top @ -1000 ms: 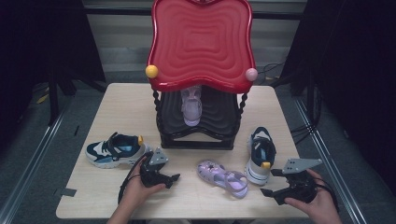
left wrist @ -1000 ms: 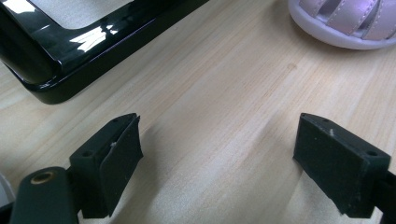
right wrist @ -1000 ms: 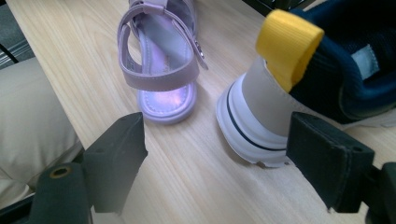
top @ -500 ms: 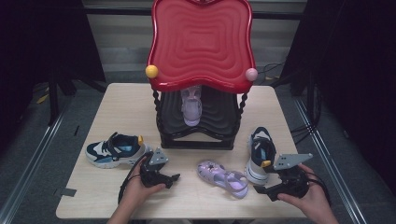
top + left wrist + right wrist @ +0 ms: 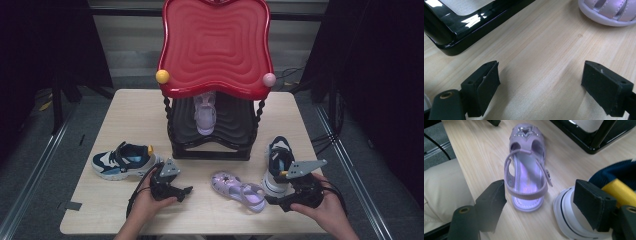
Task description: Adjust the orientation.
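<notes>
High view first: we see our 2 hands low at the near edge of the wooden table (image 5: 125, 115), each with a gripper. Our right gripper (image 5: 272, 200) lies just beside the heel of the lilac sandal (image 5: 238, 185), which rests flat on the table between the 2 grippers, its toe pointing toward the left gripper (image 5: 186, 190). Right gripper view shows the jaws spread wide and empty, the sandal's heel strap lying just ahead of the gap between them, and the white heel of the navy sneaker (image 5: 584, 220) just in front of the right-hand jaw. We cannot tell whether either jaw touches a shoe. Left gripper view shows that gripper also released, jaws far apart over bare wood, with the sandal's toe at the upper right and the glossy black base of the shoe rack (image 5: 461, 25) at the upper left. On the high view, a second lilac shoe (image 5: 204, 112) sits on the rack's shelf under its red top, and a blue and white sneaker (image 5: 122, 160) lies at the table's left side.
</notes>
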The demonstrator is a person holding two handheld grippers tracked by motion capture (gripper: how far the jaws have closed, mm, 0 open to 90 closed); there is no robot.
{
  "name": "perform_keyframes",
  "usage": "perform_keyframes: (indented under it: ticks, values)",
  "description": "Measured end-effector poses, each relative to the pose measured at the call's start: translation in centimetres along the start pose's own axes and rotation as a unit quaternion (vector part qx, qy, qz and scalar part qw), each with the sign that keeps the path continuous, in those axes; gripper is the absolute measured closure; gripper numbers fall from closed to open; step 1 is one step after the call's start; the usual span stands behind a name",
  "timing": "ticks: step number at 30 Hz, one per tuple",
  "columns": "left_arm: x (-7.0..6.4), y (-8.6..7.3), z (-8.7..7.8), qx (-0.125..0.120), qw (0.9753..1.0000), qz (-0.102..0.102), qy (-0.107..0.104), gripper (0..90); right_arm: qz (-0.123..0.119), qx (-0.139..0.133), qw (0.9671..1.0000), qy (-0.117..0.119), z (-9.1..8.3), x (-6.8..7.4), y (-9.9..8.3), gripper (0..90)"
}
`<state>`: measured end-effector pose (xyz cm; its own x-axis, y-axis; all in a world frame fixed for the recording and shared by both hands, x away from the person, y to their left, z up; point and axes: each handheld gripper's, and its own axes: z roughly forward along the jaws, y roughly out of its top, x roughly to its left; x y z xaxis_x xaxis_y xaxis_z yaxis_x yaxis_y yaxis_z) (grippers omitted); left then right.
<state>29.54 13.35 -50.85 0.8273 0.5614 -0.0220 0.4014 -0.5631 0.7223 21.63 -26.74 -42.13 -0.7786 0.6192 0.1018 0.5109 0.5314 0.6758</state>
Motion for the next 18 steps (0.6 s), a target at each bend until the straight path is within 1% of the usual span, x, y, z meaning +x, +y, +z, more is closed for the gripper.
perform_keyframes:
  ticks: [3,7,13,15,17,18]
  values:
    - [0.0,0.0,0.0,0.0,1.0,0.0,0.0,14.1,0.002,-0.01,0.9999,0.005,0.2,0.0,0.5,27.5]
    - [0.0,0.0,0.0,0.0,1.0,0.001,0.001,14.0,-0.005,-0.015,0.9998,0.011,0.8,0.1,1.1,30.3]
    - [0.0,0.0,0.0,0.0,1.0,-0.001,-0.002,14.0,-0.012,-0.015,0.9996,0.019,1.9,0.3,1.7,36.2]
    - [0.0,0.0,0.0,0.0,1.0,-0.001,-0.001,14.0,-0.013,-0.015,0.9996,0.018,2.2,0.3,1.9,38.9]
    - [0.0,0.0,0.0,0.0,1.0,-0.002,-0.002,13.9,-0.014,-0.017,0.9996,0.019,2.6,0.3,2.0,39.7]
    - [-0.1,0.0,0.1,-0.003,1.0,-0.005,-0.002,13.8,-0.015,-0.015,0.9996,0.017,2.7,0.2,2.1,40.5]
